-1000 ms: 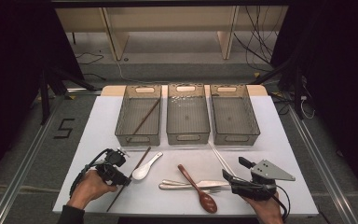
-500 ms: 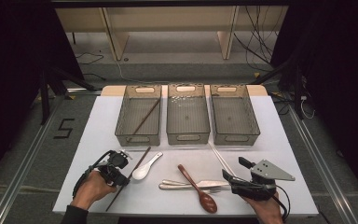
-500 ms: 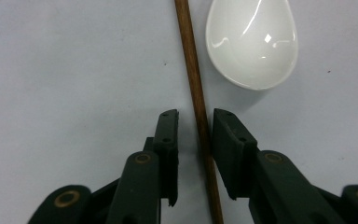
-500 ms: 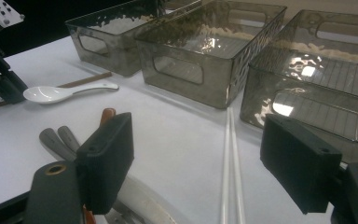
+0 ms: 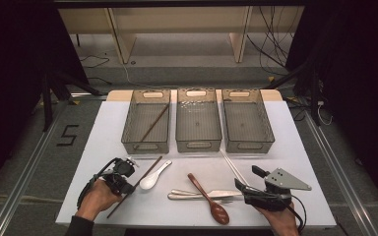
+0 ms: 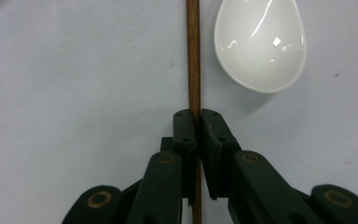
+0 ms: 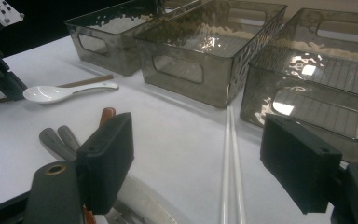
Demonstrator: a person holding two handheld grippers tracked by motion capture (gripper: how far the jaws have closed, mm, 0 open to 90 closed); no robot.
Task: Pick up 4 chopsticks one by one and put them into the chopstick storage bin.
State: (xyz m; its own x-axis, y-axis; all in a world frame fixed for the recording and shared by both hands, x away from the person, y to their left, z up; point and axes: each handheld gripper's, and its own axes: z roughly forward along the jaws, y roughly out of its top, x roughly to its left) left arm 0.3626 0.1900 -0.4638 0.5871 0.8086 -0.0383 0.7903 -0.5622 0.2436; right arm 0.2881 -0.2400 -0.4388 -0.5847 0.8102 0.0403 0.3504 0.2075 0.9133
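Closing just now, left hand-held gripper pinches 1 slim brown wooden chopstick; right spread.

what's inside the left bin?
The left bin holds one brown chopstick, lying diagonally across its floor. Nothing else shows through the tinted walls. A matching chopstick lies on the table, clamped in the left hand-held gripper.

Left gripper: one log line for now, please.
left gripper: just closed, shut on brown chopstick | white spoon: beside it | right gripper: open, idle
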